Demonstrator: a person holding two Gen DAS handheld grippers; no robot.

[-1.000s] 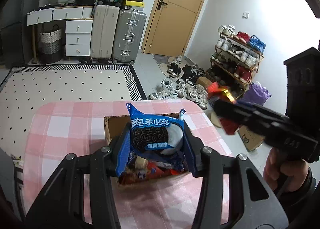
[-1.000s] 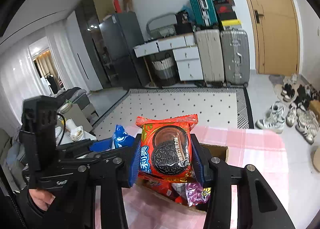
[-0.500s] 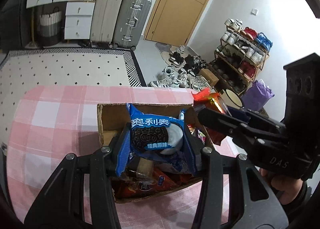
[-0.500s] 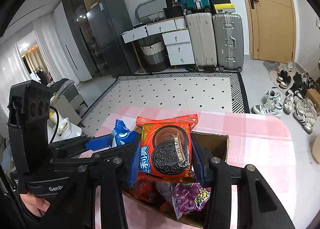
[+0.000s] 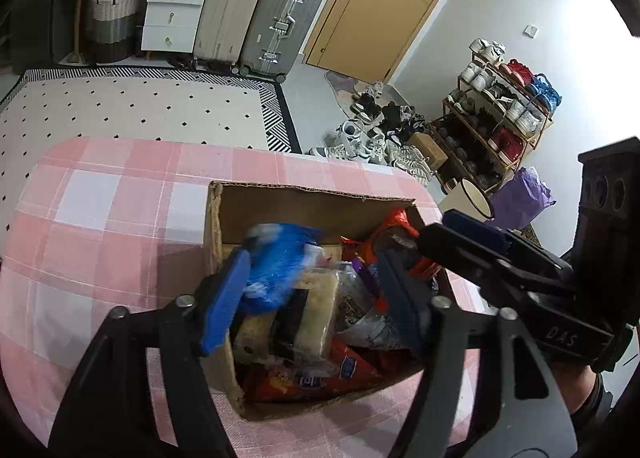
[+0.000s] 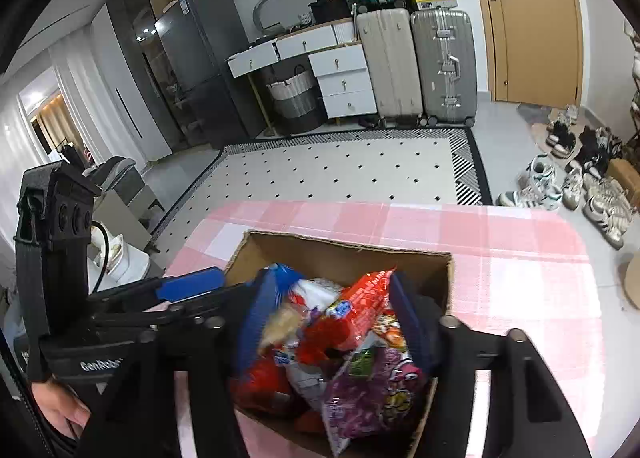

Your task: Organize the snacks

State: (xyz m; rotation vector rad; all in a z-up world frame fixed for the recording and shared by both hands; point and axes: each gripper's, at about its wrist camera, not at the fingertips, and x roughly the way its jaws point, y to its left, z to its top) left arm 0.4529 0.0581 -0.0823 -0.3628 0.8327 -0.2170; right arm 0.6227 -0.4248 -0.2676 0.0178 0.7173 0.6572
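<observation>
With both sets of jaws having just been opening over the brown cardboard box [image 5: 316,201] on the pink checked worktop [image 5: 112,193], the two cookie packets are loose and dropping, so the chief risk is a bad landing. The left gripper [image 5: 316,294] stands spread, the blurred blue cookie packet [image 5: 280,262] between its blue pads but apparently unpinched; it could catch on a pad or slide over the near wall. The right gripper [image 6: 332,322] is likewise spread around the red cookie packet [image 6: 360,310], which might perch on the heaped purple snack bag [image 6: 372,398] and slip out. Both packets appear tilted, long axes running roughly away from the cameras, upper ends towards the box's far wall.
</observation>
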